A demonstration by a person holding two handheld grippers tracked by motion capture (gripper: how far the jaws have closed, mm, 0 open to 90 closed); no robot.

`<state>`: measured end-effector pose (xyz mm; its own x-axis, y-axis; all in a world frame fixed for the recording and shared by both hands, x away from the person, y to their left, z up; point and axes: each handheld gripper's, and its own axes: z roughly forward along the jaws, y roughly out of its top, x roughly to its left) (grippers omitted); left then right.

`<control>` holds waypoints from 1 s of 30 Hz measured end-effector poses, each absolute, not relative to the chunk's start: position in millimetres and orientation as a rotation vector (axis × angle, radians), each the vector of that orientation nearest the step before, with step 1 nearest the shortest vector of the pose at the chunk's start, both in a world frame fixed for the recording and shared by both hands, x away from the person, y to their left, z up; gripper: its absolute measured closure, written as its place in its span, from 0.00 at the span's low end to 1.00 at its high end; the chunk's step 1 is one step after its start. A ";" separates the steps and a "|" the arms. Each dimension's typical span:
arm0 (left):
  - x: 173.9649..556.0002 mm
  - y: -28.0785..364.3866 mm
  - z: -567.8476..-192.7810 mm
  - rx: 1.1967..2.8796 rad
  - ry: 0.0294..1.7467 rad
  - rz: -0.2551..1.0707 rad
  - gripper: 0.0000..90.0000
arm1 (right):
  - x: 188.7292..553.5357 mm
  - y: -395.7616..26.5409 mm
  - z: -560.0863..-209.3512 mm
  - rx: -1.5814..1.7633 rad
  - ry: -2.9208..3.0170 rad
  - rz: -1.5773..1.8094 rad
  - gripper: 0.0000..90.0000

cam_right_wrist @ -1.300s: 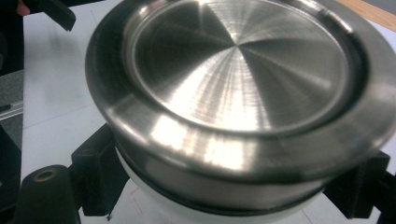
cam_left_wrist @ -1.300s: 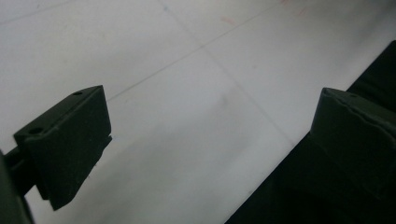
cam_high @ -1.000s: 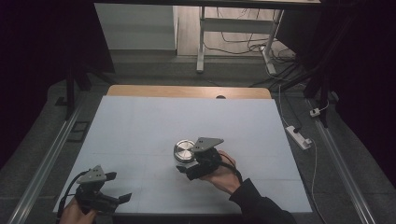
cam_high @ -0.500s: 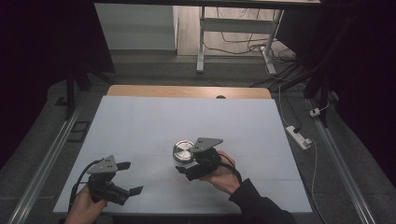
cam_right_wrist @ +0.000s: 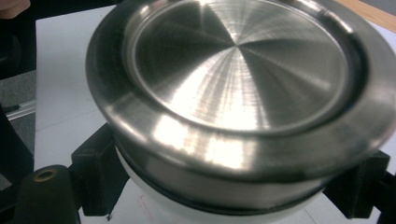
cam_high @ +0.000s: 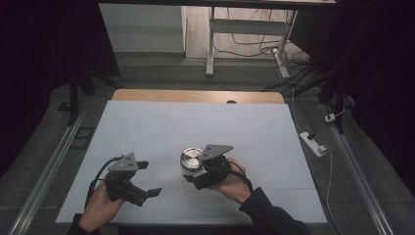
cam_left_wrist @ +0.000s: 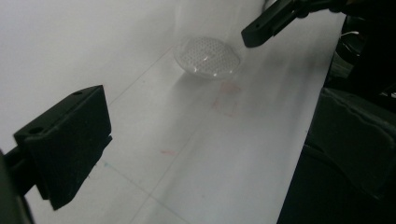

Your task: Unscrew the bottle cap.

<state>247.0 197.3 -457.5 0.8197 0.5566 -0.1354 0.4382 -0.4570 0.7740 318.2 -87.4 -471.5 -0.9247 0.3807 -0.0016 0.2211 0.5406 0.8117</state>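
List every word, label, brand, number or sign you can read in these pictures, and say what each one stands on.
None can be read.
The jar's metal lid is plain brushed steel with no print.
The white table cover bears only faint reddish marks, too blurred to read as letters.
The right gripper and the left gripper show no labels.

The high view looked forward and down over the table (cam_high: 147, 122). The left gripper view faced along the sheet toward the far-off jar (cam_left_wrist: 208, 56); the right gripper view sat close above its lid (cam_right_wrist: 238, 70). All three shared the jar.
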 end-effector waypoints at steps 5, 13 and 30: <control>259.2 187.6 -448.4 2.129 0.668 0.189 0.00 | 318.0 -86.4 -472.2 0.502 2.603 1.334 0.17; 280.4 179.1 -442.7 2.137 0.570 0.171 0.00 | 319.0 -86.5 -474.1 0.501 2.614 1.331 0.17; 310.4 142.4 -429.4 2.205 0.246 0.069 0.07 | 317.8 -85.9 -478.1 0.433 2.668 1.365 0.17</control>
<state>310.4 142.4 -429.4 0.9788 0.2012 -0.0389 0.1518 -0.5843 0.7972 317.8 -85.9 -478.1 -0.9528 0.3023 0.0283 0.1998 0.5543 0.8080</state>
